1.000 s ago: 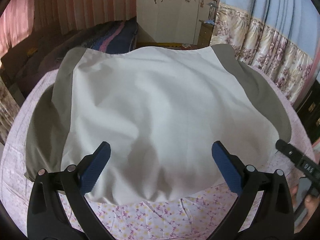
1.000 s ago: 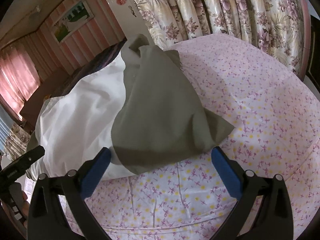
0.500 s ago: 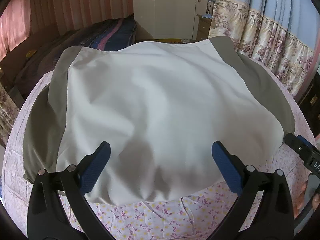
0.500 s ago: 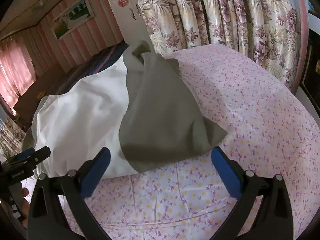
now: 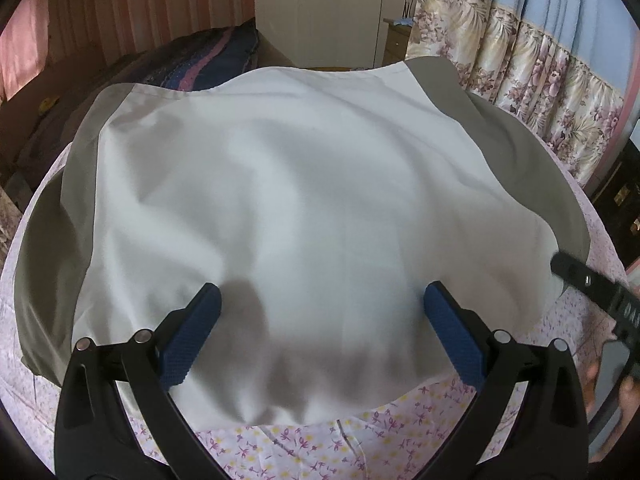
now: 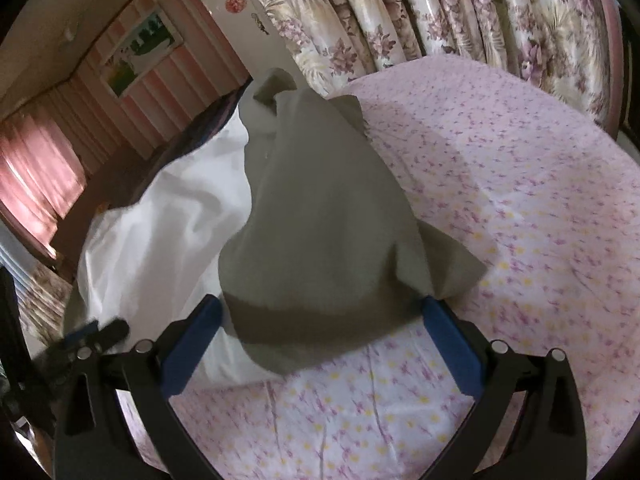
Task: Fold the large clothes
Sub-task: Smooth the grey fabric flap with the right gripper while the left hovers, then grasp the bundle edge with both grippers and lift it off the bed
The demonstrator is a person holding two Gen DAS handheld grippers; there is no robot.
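Note:
A large white garment (image 5: 304,200) with grey-olive sleeves lies spread on the floral bedsheet (image 5: 304,444). My left gripper (image 5: 320,320) is open and empty, hovering over the white hem nearest me. In the right wrist view the grey sleeve (image 6: 328,216) lies folded over the white body (image 6: 168,232). My right gripper (image 6: 320,328) is open and empty, its fingers straddling the sleeve's near edge. The right gripper also shows at the right edge of the left wrist view (image 5: 592,292), and the left gripper at the lower left of the right wrist view (image 6: 92,336).
The bed carries a pink floral sheet (image 6: 520,208). Floral curtains (image 6: 460,12) hang to the right. A white wardrobe (image 5: 332,12) stands at the back. Dark bedding (image 5: 192,68) lies beyond the garment on the left.
Both grippers have moved closer to the garment. The right gripper's fingers now straddle the grey sleeve's near edge. Both stay open.

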